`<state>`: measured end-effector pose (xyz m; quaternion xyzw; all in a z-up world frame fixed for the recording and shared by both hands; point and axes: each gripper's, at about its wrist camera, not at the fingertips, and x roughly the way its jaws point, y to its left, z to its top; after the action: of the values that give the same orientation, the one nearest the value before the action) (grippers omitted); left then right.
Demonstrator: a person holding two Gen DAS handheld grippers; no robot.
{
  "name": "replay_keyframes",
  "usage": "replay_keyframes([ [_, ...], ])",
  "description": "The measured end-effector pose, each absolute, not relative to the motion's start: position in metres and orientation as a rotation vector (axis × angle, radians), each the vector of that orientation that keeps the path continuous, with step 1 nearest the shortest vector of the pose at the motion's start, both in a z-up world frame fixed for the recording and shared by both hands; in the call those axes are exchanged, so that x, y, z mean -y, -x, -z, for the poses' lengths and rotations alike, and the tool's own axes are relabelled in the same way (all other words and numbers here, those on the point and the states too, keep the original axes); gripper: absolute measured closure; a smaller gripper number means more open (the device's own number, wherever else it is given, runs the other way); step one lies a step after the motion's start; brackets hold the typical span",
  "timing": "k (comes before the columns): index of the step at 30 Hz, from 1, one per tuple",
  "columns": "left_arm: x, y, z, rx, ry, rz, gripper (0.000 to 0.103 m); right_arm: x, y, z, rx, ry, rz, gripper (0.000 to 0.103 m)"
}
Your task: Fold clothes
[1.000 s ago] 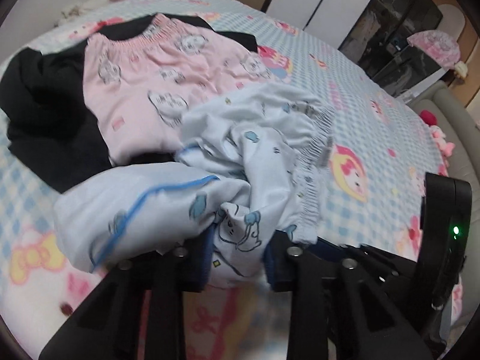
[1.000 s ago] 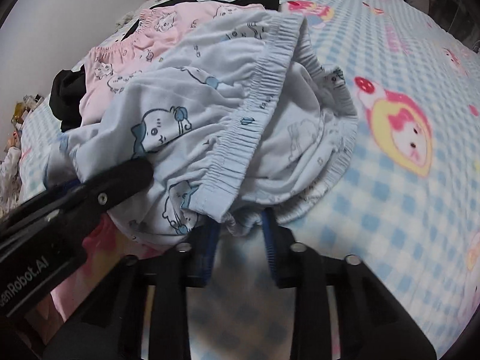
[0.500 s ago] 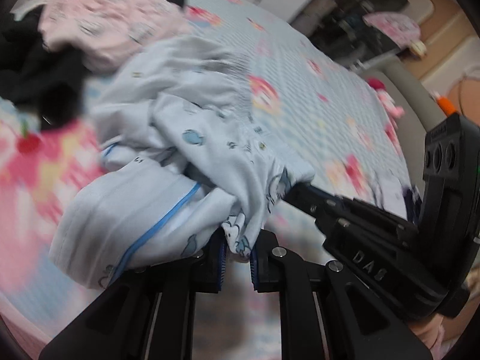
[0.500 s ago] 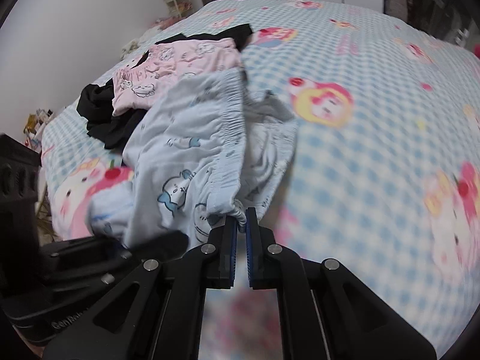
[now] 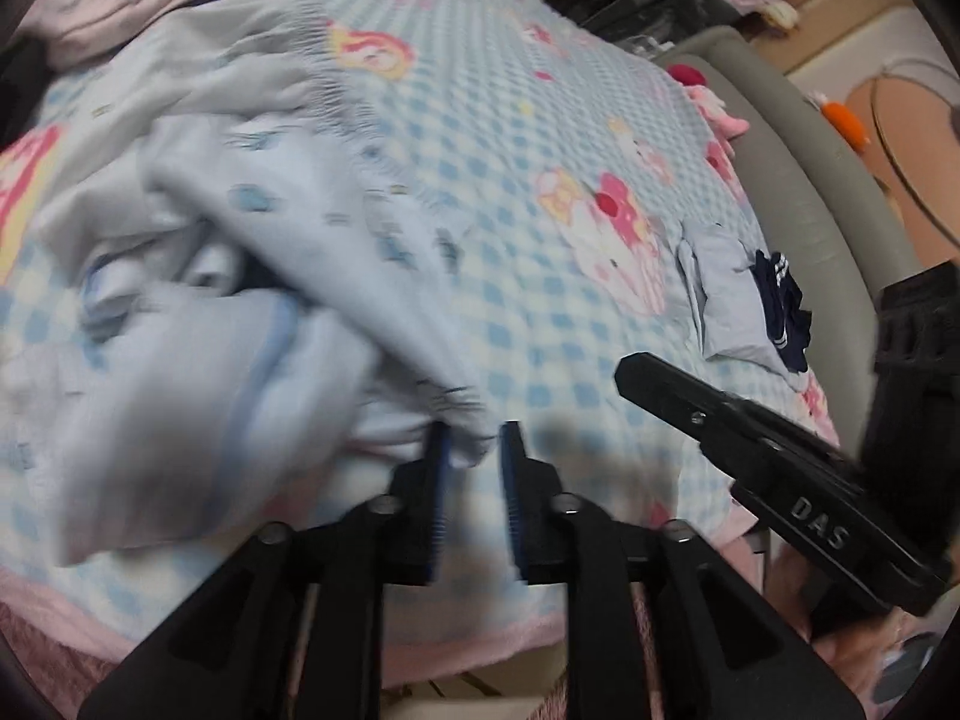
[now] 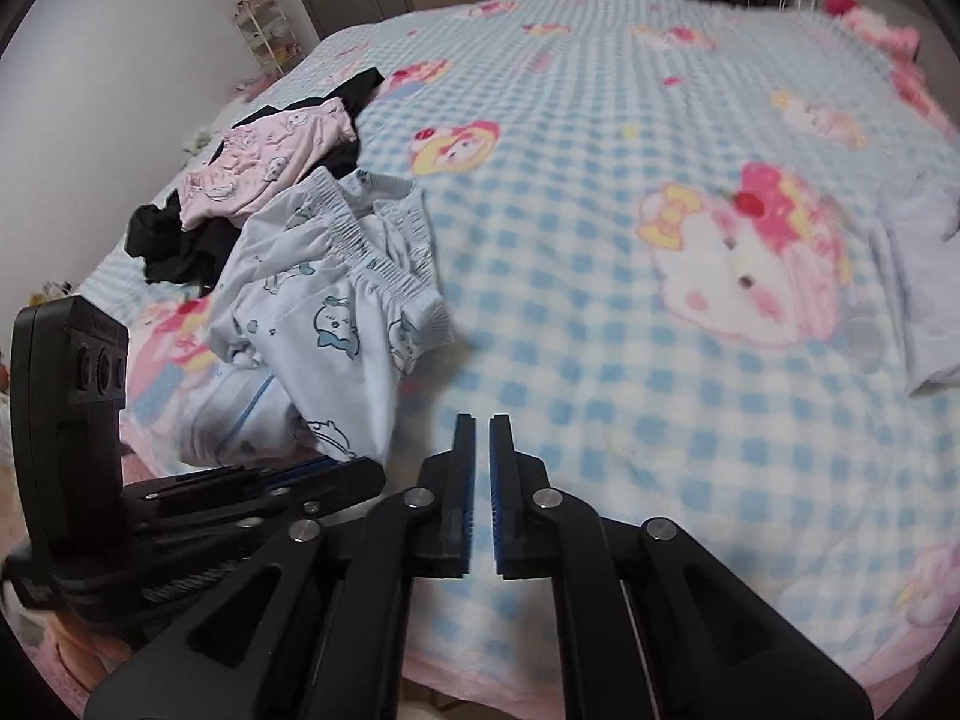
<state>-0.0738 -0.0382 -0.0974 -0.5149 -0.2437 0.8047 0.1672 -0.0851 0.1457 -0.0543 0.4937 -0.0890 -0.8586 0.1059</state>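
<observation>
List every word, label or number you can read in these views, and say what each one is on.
"DAS": white letters on the black body of the right gripper, seen from the left wrist view.
No other readable text: the navy garment at the bed's edge carries white markings too small to read.

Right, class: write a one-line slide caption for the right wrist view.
Right gripper, jaws nearly shut and empty, over the checked bedspread beside crumpled light-blue pyjamas.
</observation>
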Motion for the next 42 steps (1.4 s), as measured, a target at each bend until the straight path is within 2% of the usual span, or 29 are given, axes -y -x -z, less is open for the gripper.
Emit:
replay_keyframes([
  [1,0.048,0.068,0.091,0.711,1.438,-2.328,0.064,-0.145,0.090,0.059,0.322,-1.466,2.494,0.079],
  [2,0.058,0.062,0.086,0.729,1.411,-2.364,0.059,-0.143,0.094,0.063,0.382,-1.479,2.458,0.069],
  [3,0.066,0.057,0.082,0.747,1.387,-2.395,0.058,-0.137,0.097,0.067,0.435,-1.492,2.456,0.055],
  [4,0.076,0.054,0.079,0.765,1.369,-2.424,0.058,-0.130,0.103,0.070,0.463,-1.488,2.432,0.047],
  [7,0.098,0.057,0.079,0.779,1.376,-2.501,0.058,-0.111,0.117,0.080,0.463,-1.513,2.387,0.030],
  [9,0.112,0.061,0.086,0.810,1.407,-2.532,0.058,-0.096,0.127,0.089,0.452,-1.523,2.342,0.030],
  [11,0.125,0.056,0.086,0.869,1.371,-2.575,0.058,-0.086,0.133,0.099,0.480,-1.525,2.286,0.031],
  [12,0.130,0.054,0.085,0.890,1.344,-2.591,0.058,-0.083,0.134,0.103,0.476,-1.529,2.265,0.044],
  [13,0.133,0.053,0.084,0.904,1.325,-2.596,0.058,-0.080,0.134,0.104,0.462,-1.518,2.269,0.070],
  [15,0.136,0.052,0.081,0.908,1.306,-2.625,0.058,-0.076,0.134,0.105,0.367,-1.512,2.315,0.089],
  [17,0.141,0.050,0.077,0.891,1.278,-2.686,0.058,-0.081,0.134,0.103,0.281,-1.515,2.407,0.095],
  [19,0.143,0.059,0.077,0.841,1.313,-2.718,0.051,-0.090,0.133,0.100,0.244,-1.506,2.468,0.097],
  [20,0.140,0.069,0.083,0.796,1.363,-2.687,0.034,-0.097,0.133,0.099,0.263,-1.501,2.463,0.097],
  [21,0.137,0.081,0.091,0.753,1.419,-2.641,0.025,-0.103,0.133,0.100,0.315,-1.509,2.427,0.097],
  [22,0.132,0.094,0.105,0.724,1.494,-2.562,0.025,-0.109,0.133,0.102,0.375,-1.524,2.371,0.094],
  [23,0.128,0.101,0.114,0.717,1.546,-2.515,0.030,-0.112,0.132,0.106,0.450,-1.532,2.303,0.093],
  [24,0.124,0.100,0.118,0.717,1.547,-2.497,0.046,-0.114,0.130,0.110,0.524,-1.538,2.233,0.084],
  [25,0.120,0.100,0.121,0.716,1.549,-2.479,0.053,-0.113,0.129,0.112,0.560,-1.538,2.196,0.063],
  [26,0.116,0.099,0.123,0.715,1.545,-2.469,0.060,-0.107,0.127,0.114,0.543,-1.542,2.198,0.051],
  [27,0.113,0.094,0.122,0.714,1.526,-2.480,0.063,-0.101,0.126,0.115,0.520,-1.548,2.203,0.035],
  [29,0.114,0.086,0.123,0.753,1.511,-2.467,0.075,-0.089,0.129,0.120,0.480,-1.535,2.194,0.034],
  [30,0.116,0.082,0.124,0.785,1.510,-2.449,0.080,-0.083,0.132,0.123,0.473,-1.530,2.179,0.034],
  [32,0.118,0.075,0.126,0.840,1.510,-2.416,0.080,-0.078,0.138,0.129,0.504,-1.523,2.152,0.050],
  [33,0.117,0.072,0.126,0.836,1.515,-2.408,0.081,-0.077,0.141,0.131,0.520,-1.516,2.145,0.067],
  [37,0.098,0.066,0.124,0.788,1.514,-2.352,0.081,-0.080,0.136,0.125,0.453,-1.491,2.225,0.092],
  [40,0.073,0.066,0.125,0.782,1.512,-2.263,0.081,-0.087,0.128,0.116,0.371,-1.490,2.331,0.096],
  [42,0.046,0.067,0.124,0.747,1.503,-2.204,0.082,-0.102,0.121,0.109,0.382,-1.479,2.390,0.097],
])
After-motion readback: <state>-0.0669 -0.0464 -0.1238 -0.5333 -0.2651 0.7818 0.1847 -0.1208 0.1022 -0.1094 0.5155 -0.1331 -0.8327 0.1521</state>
